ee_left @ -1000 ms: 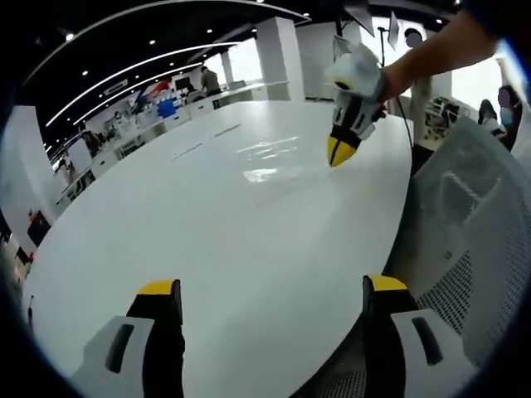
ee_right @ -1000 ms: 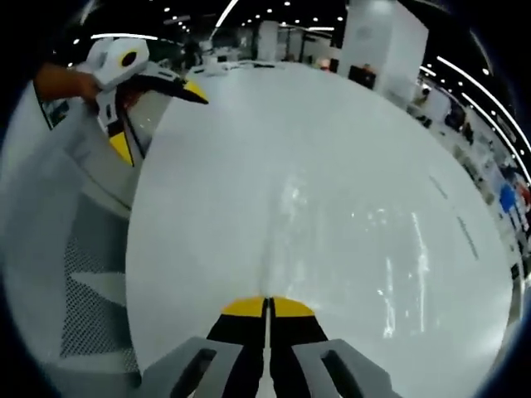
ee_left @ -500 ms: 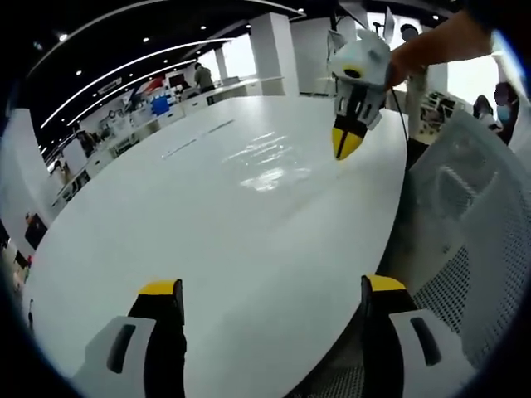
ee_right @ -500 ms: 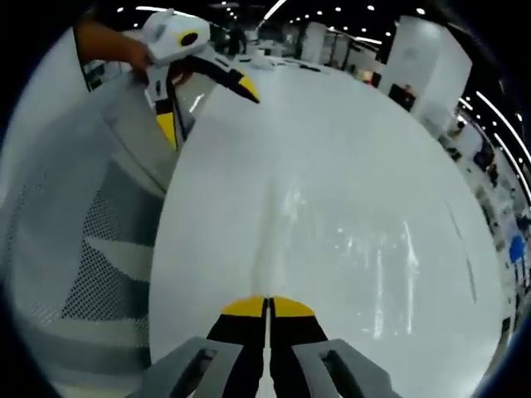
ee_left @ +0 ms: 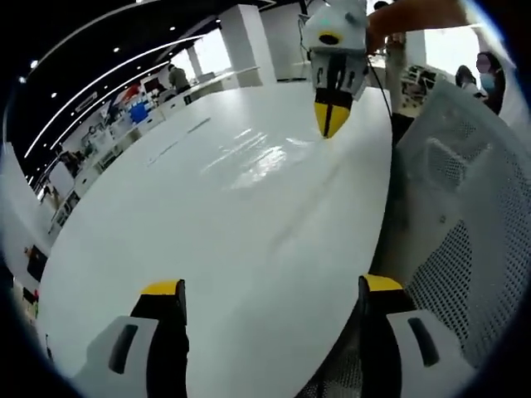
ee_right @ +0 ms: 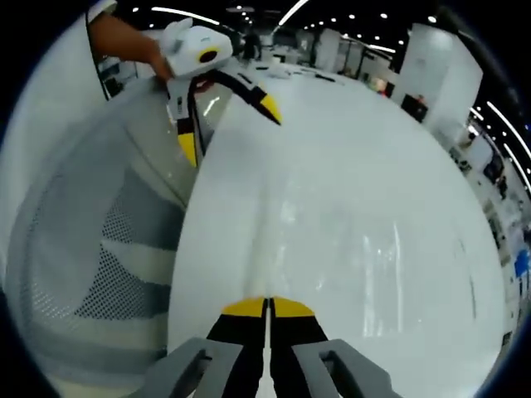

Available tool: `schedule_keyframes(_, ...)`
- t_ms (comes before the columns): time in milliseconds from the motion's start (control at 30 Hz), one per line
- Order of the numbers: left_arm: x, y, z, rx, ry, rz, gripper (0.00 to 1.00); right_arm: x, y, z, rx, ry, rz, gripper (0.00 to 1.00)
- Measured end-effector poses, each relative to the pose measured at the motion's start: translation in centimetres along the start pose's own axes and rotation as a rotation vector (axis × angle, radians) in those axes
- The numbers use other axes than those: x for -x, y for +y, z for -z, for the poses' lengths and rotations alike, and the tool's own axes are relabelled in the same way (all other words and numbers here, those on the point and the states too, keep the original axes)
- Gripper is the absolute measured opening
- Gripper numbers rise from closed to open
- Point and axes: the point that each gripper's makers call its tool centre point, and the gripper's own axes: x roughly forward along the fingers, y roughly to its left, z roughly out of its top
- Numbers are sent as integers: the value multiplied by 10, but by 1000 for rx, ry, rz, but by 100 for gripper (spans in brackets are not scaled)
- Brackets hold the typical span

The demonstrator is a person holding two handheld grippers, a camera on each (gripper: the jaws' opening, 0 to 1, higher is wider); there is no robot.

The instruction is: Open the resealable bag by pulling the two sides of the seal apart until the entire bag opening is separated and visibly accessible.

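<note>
Right gripper [ee_left: 332, 120] nearer across white table [ee_left: 232, 215].

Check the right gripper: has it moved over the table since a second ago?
Cannot tell: right gripper sits higher against the table edge, but the camera moved too.

Left gripper [ee_left: 264, 298]: two black fingers with yellow tips rise at 7 and 5 o'clock of the left gripper view, each on a light grey mount with a dark slot; at 11 o'clock of the right gripper view the same tool [ee_right: 228, 128] shows a white rounded housing, and a black cable loops below it. Right gripper [ee_right: 267, 311]: black fingers with yellow tips on grey slotted mounts at 6 o'clock of its own view. At 1 o'clock of the left gripper view its body [ee_left: 332, 116] is white with black finger arms and a yellow point.
</note>
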Motion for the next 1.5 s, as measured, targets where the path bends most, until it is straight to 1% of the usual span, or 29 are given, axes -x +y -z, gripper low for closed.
schedule_keyframes(67,0,2,-7,-4,-11,10,83,1,0,0,10,7,-2,0)
schedule_keyframes(133,-2,6,-14,-28,-19,17,81,1,0,-1,12,10,-7,0)
schedule_keyframes(267,-8,3,-24,-78,-5,62,72,3,2,-3,32,15,-13,0)
schedule_keyframes(367,-13,3,-28,-123,8,66,68,3,6,-5,44,11,-25,0)
schedule_keyframes(467,-17,0,-34,-162,5,75,64,3,9,-7,47,12,-29,0)
schedule_keyframes(567,-21,-8,-40,-230,1,101,56,2,14,-10,64,12,-38,0)
schedule_keyframes(600,-22,-11,-41,-242,-1,109,53,2,15,-10,68,13,-41,0)
schedule_keyframes(700,-25,-17,-43,-257,7,129,49,2,18,-11,83,22,-50,0)
schedule_keyframes(767,-26,-19,-45,-281,0,131,46,2,19,-12,87,25,-54,0)
schedule_keyframes(867,-28,-21,-46,-332,7,142,41,4,18,-15,92,22,-52,0)
schedule_keyframes(933,-29,-21,-47,-371,8,145,35,5,17,-16,96,20,-51,0)
schedule_keyframes(1000,-30,-22,-46,-431,19,168,28,6,17,-17,104,22,-50,0)
schedule_keyframes(1067,-32,-21,-46,-443,28,170,23,8,15,-17,114,27,-46,0)
schedule_keyframes(1100,-32,-21,-48,-453,23,168,21,8,15,-18,116,26,-46,0)
schedule_keyframes(1200,-34,-18,-50,-472,21,164,14,9,15,-20,113,18,-45,0)
schedule_keyframes(1267,-34,-17,-52,-473,21,164,11,10,15,-21,107,14,-44,0)
schedule_keyframes(1367,-35,-17,-56,-491,11,163,2,10,15,-22,97,7,-38,0)
schedule_keyframes(1400,-35,-16,-57,-502,10,156,1,10,15,-21,88,7,-36,0)
schedule_keyframes(1500,-35,-14,-58,-506,11,144,0,10,13,-22,14,-20,-27,0)
